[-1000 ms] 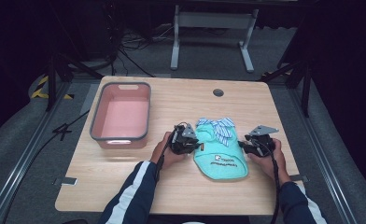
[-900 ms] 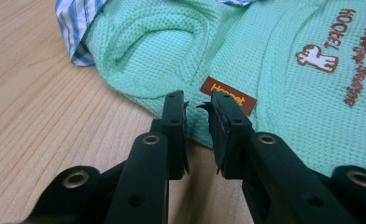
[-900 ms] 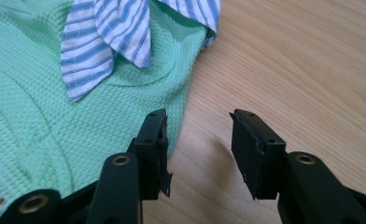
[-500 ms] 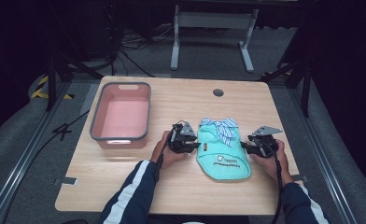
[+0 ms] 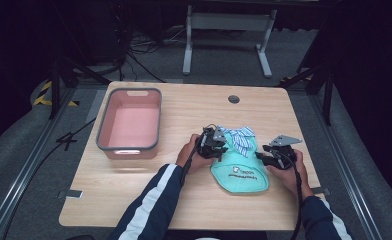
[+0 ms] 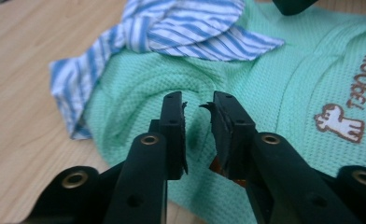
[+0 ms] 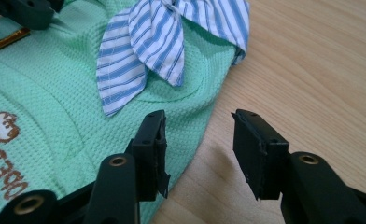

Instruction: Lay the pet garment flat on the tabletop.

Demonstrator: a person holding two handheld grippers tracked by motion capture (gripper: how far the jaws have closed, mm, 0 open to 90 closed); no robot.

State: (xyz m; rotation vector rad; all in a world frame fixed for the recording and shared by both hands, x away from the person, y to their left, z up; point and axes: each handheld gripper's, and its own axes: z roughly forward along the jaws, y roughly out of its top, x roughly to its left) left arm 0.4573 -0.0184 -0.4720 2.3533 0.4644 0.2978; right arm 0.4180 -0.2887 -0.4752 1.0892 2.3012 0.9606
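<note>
A mint-green knit garment (image 5: 240,170) with a brown animal print and a blue-striped bow collar (image 5: 239,137) lies flat on the wooden table (image 5: 194,112), right of centre. My left gripper (image 5: 223,148) sits at its left edge. In the left gripper view, the left gripper (image 6: 197,100) has its jaws a narrow gap apart over a raised fold of the green garment (image 6: 288,70), below the striped collar (image 6: 186,23). My right gripper (image 5: 260,156) is at the garment's right edge. The right gripper (image 7: 200,116) stands open, one jaw over the garment (image 7: 41,84) and the other over bare wood.
A pink basin (image 5: 102,131) with a grey rim stands on the left half of the table. A round cable hole (image 5: 234,99) lies near the far edge. Both forearms come in from the near edge. Dark floor and a metal stand lie beyond the table.
My left gripper has moved right onto the garment's left edge. The garment has shifted slightly to the right. The right gripper has barely moved.
</note>
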